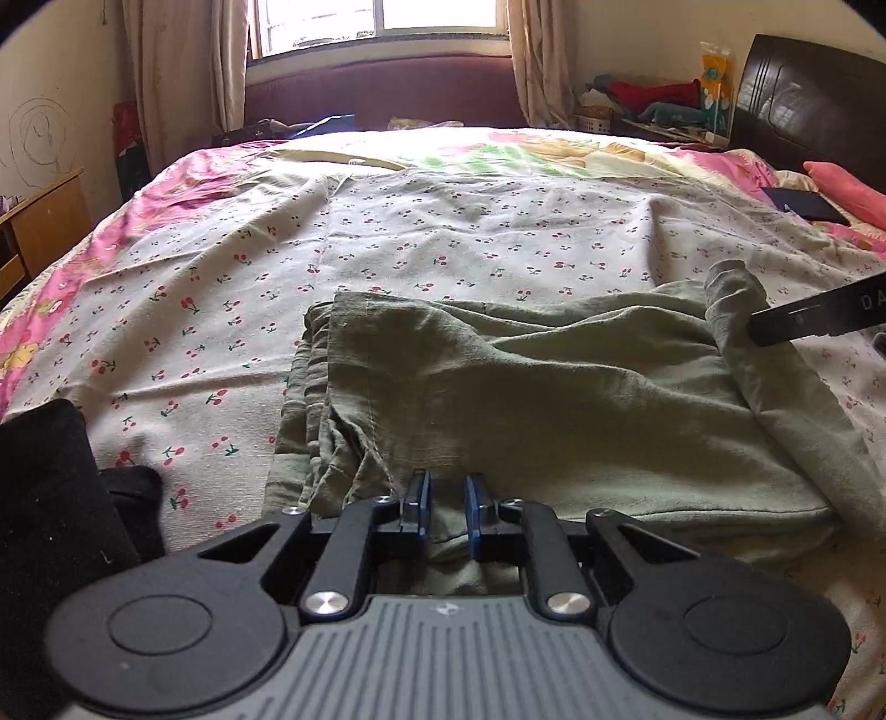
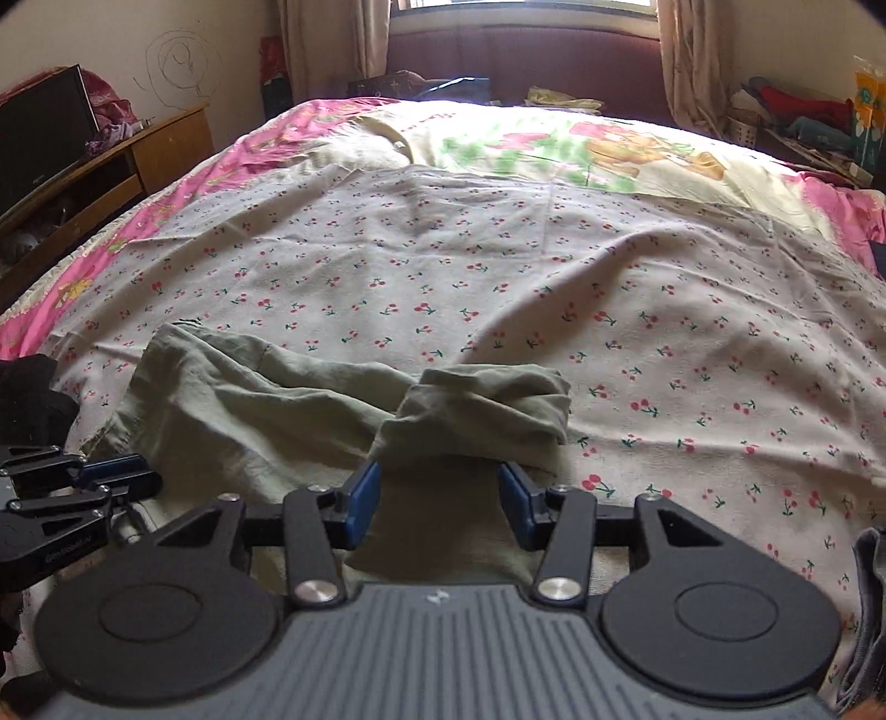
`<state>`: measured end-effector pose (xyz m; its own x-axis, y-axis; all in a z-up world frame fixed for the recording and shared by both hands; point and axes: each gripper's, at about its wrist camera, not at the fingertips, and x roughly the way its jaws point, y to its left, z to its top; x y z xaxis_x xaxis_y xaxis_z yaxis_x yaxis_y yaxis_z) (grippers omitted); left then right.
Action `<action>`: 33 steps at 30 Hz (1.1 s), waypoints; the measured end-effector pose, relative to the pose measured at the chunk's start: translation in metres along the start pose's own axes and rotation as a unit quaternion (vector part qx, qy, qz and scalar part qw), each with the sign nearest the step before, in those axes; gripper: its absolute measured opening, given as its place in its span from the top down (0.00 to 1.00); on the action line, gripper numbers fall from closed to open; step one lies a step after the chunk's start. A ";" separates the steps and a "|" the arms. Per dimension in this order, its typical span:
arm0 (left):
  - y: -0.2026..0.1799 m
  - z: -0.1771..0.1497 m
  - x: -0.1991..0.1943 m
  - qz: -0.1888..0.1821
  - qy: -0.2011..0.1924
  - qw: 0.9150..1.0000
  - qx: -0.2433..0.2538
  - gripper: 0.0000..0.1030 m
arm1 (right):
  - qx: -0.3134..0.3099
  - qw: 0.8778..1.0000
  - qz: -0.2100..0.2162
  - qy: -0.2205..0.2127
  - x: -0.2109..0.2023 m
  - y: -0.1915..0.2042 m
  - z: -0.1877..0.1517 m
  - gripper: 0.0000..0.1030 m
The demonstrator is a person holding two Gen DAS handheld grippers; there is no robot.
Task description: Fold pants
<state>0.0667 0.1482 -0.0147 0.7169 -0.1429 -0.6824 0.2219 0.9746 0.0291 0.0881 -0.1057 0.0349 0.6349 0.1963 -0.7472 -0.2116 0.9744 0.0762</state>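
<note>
Pants (image 1: 554, 399): olive-green, lying folded in a rumpled stack on the near part of the bed; several layered edges show along the stack's left side in the left wrist view; one corner at the right end stands up in a loose hump
Bed (image 1: 470, 243): covered by a cream sheet printed with small red cherries; a pink cartoon-print quilt shows beyond it and along the left edge
Left tool (image 1: 443, 507): blue pads pressed nearly together on a fold of the pants at the stack's near edge; cloth runs between the pads and back under the tool's body
Right tool (image 2: 440, 507): fingers spread apart over the pants; green cloth lies in the gap, but the pads do not press on it; in the left wrist view one black finger of it reaches in from the right, touching the raised corner
Raised corner (image 2: 487, 404): just beyond the right tool's fingertips, slumped over the cherry sheet
Room: curtained window (image 1: 382, 22) beyond the far end of the bed; wooden cabinet (image 2: 111, 160) to the left; dark headboard (image 1: 803, 94) at the right
</note>
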 end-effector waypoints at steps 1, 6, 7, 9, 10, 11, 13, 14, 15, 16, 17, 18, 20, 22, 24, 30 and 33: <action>-0.002 0.001 -0.008 0.003 -0.004 1.000 0.003 0.72 | 0.015 1.000 0.007 0.004 0.004 -0.003 0.003 0.53; -0.021 0.012 -0.054 -0.050 -0.032 0.998 -0.006 0.60 | -0.003 1.000 -0.006 -0.013 0.015 -0.001 0.013 0.51; -0.029 0.013 -0.059 -0.069 -0.035 0.997 -0.002 0.55 | -0.007 1.000 -0.007 -0.013 0.016 -0.002 0.014 0.51; -0.048 0.016 -0.063 -0.113 -0.030 0.993 0.001 0.52 | -0.021 1.000 0.004 -0.005 0.017 -0.004 0.017 0.51; -0.057 0.016 -0.062 -0.138 -0.025 0.990 -0.004 0.52 | -0.035 0.999 0.011 -0.002 0.016 -0.005 0.018 0.51; -0.067 0.015 -0.059 -0.165 -0.016 0.986 -0.008 0.52 | -0.054 0.998 0.016 0.001 0.015 -0.005 0.019 0.51; -0.088 0.013 -0.050 -0.194 0.006 0.981 -0.012 0.52 | -0.102 0.994 0.027 0.004 0.011 -0.007 0.022 0.51; -0.098 0.011 -0.046 -0.201 0.013 0.979 -0.008 0.52 | -0.132 0.990 0.040 0.010 0.010 -0.007 0.025 0.51; -0.108 0.009 -0.042 -0.206 0.020 0.978 0.001 0.52 | -0.159 0.986 0.051 0.014 0.010 -0.007 0.027 0.51; -0.117 0.008 -0.039 -0.205 0.025 0.978 0.014 0.52 | -0.185 0.981 0.061 0.018 0.011 -0.007 0.030 0.51; -0.126 0.006 -0.036 -0.201 0.029 0.979 0.029 0.52 | -0.206 0.975 0.074 0.023 0.013 -0.007 0.032 0.51; -0.133 0.006 -0.034 -0.198 0.032 0.979 0.039 0.52 | -0.236 0.967 0.091 0.033 0.016 -0.005 0.035 0.51; -0.143 0.005 -0.026 -0.200 0.047 0.978 0.044 0.51 | -0.279 0.954 0.100 0.045 0.023 -0.002 0.037 0.55; -0.152 0.004 -0.021 -0.201 0.056 0.977 0.040 0.51 | -0.310 0.944 0.099 0.064 0.031 0.000 0.036 0.88; -0.162 0.004 -0.017 -0.191 0.056 0.979 0.046 0.52 | -0.306 0.944 0.093 0.077 0.034 -0.004 0.037 0.99; -0.171 0.006 -0.010 -0.179 0.047 0.981 0.056 0.62 | -0.234 0.966 0.103 0.047 0.033 -0.029 0.061 1.00; -0.161 0.007 -0.013 -0.176 0.052 0.982 0.034 0.62 | -0.227 0.968 0.092 0.053 0.048 -0.031 0.061 0.99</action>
<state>0.0267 -0.0079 -0.0056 0.5171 -0.4464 -0.7302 0.4891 0.8543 -0.1759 0.1703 -0.1195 0.0364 0.4815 0.3260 -0.8135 -0.6338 0.7706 -0.0664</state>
